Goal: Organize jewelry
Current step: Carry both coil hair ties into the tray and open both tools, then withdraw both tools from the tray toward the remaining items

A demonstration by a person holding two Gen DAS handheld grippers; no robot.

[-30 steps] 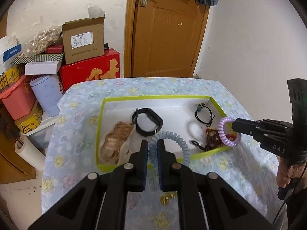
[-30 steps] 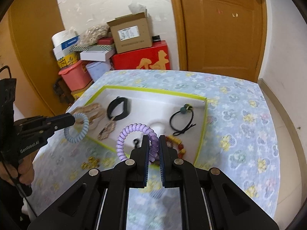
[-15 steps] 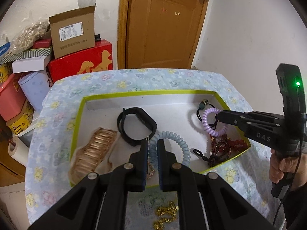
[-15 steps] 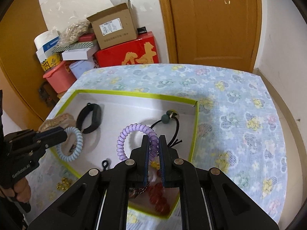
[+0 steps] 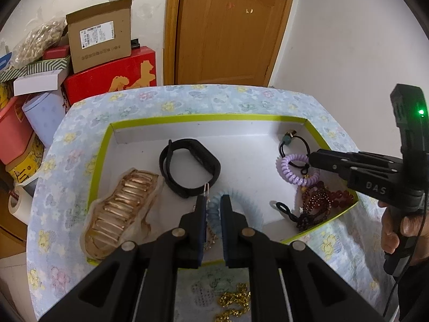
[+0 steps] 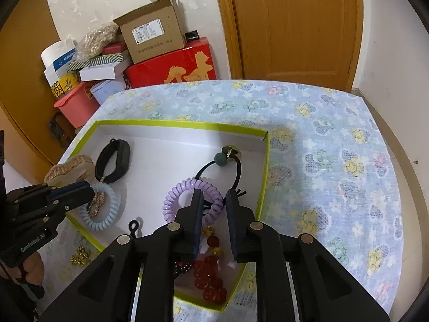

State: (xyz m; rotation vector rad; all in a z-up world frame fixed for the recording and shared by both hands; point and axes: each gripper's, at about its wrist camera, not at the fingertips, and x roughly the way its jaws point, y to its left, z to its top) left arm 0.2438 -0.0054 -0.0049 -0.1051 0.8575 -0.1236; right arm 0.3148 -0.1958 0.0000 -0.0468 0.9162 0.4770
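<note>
Tablecloth [image 6: 335,161] bears tray [image 6: 187,124]; left hand-held gripper [image 5: 213,201] pinches blue coil [image 5: 252,208], right one [image 6: 213,196] just opened around purple coil [image 6: 182,187].

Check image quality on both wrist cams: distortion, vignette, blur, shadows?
Left wrist view: strong fisheye bowing of the door, black vignette in the corners, sharp with no motion blur; the green LED on the right gripper blooms slightly. Right wrist view: same barrel warp and vignette, soft even light, only a faint shadow beside the box rim.
</note>
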